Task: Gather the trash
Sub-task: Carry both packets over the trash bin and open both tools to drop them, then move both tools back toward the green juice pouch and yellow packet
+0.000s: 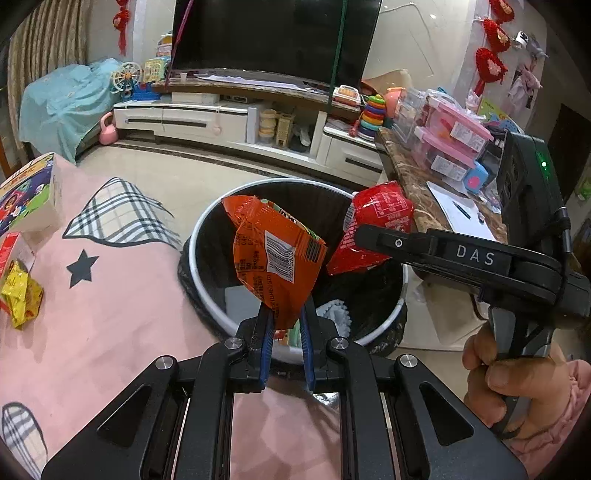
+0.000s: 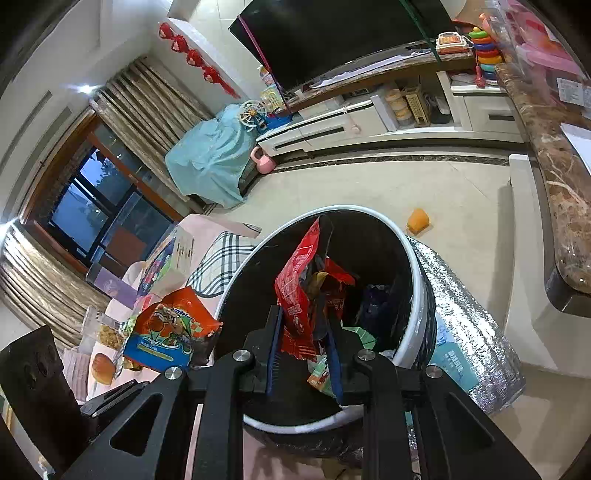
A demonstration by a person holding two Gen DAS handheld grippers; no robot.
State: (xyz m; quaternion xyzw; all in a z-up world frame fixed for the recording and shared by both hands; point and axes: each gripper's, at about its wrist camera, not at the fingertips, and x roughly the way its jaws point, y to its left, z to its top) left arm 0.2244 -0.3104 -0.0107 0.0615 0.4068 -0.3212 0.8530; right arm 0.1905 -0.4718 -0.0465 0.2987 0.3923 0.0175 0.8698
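Both grippers are hanging over the trash bin [image 1: 207, 236], the left gripper [image 1: 286, 321] pinching an orange packet [image 1: 277, 254], the right gripper [image 2: 304, 332] clasping a red wrapper [image 2: 297, 295].

You have an orange snack wrapper [image 1: 277, 258] and a crumpled red wrapper [image 1: 373, 225] hanging over the open black, white-rimmed bin [image 1: 207, 229].

Counts around the bin

Two grippers: the left gripper [image 1: 286, 317] with one orange snack bag [image 1: 277, 254], the right gripper [image 2: 304, 332] with one red snack bag [image 2: 299, 295]. One white-rimmed trash bin [image 1: 207, 221]. One yellow wrapper [image 1: 20, 293] on the pink cloth [image 1: 122, 314]. One television [image 1: 273, 33]. One pink kettlebell [image 1: 108, 131].
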